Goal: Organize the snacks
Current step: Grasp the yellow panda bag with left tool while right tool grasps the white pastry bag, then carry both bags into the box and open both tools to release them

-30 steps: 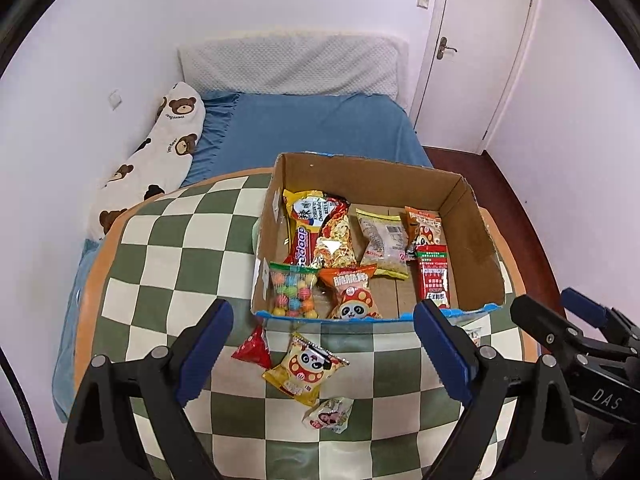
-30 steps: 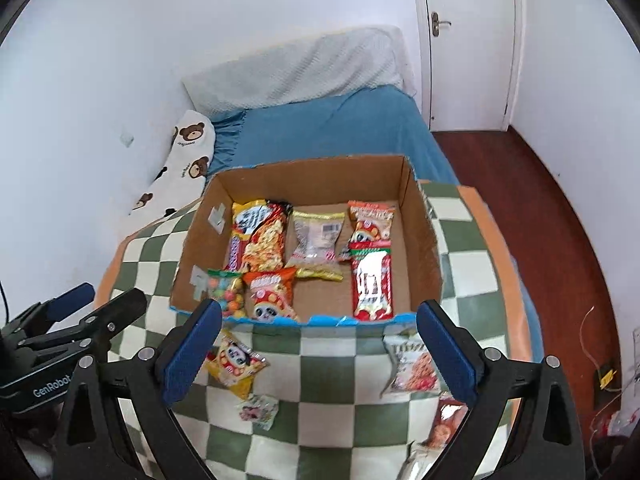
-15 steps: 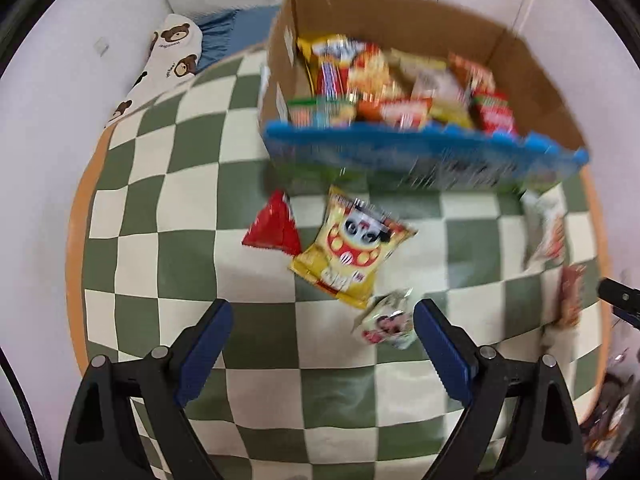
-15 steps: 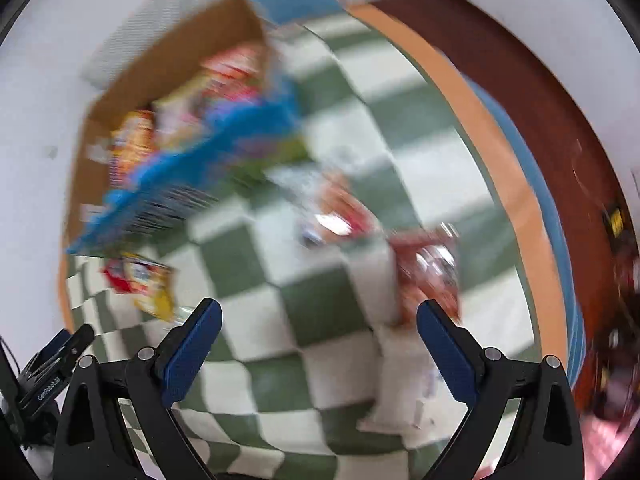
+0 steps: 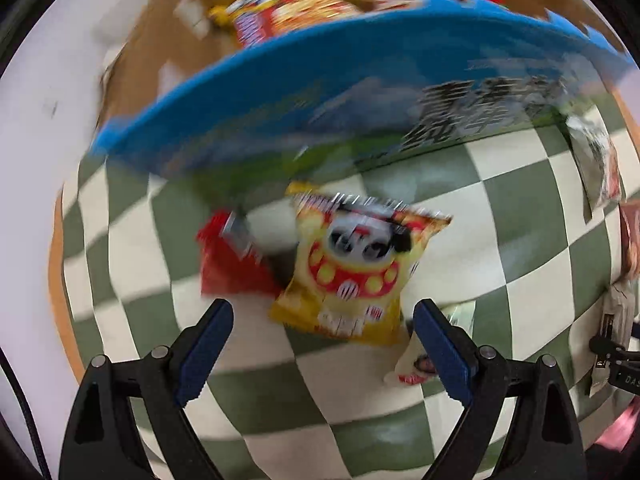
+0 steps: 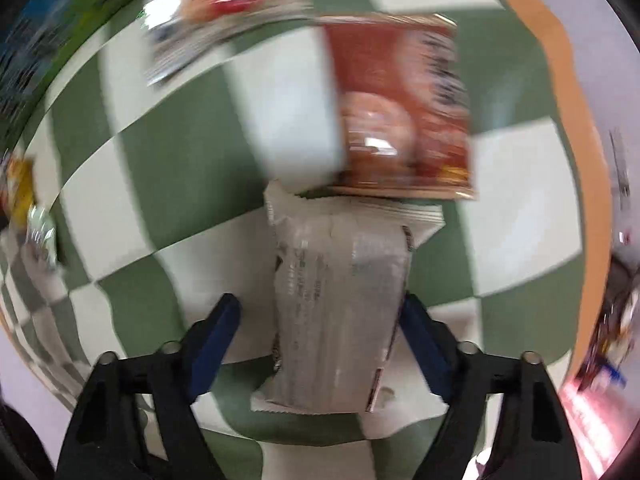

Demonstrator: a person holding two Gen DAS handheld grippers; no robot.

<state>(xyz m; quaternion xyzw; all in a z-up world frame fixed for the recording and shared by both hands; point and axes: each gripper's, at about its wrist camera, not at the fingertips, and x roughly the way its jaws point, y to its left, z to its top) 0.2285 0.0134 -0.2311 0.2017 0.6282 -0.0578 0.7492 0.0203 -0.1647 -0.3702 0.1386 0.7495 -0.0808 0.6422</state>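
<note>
A: Why are both grippers pointing down at the checked tablecloth (image 5: 532, 232) instead of into the box?

B: Because the loose snacks lie on the cloth, on the near side of the cardboard box (image 5: 360, 92), which already holds several packets at the far side of the left wrist view. I judge the job now is picking up strays.

A: What is the right gripper (image 6: 320, 316) doing?

B: Its jaws are closing around a pale grey packet (image 6: 340, 300) lying flat between them. The right pad looks to be at the wrapper's edge, while the left pad stands clear, so it is not yet clamped. A brown-red packet (image 6: 404, 104) sits just beyond it, touching or overlapping its far end.

A: And the left gripper (image 5: 322, 340)?

B: Wide open, holding nothing. It is lined up over the yellow panda packet (image 5: 356, 268), whose near edge falls between the 2 fingers. A red packet (image 5: 232, 264) lies just left of it, and a small white packet (image 5: 416, 364) is near the right finger.

A: Risk?

B: Crinkly wrappers may slip, and the neighbours are close enough to be pinched along.
</note>
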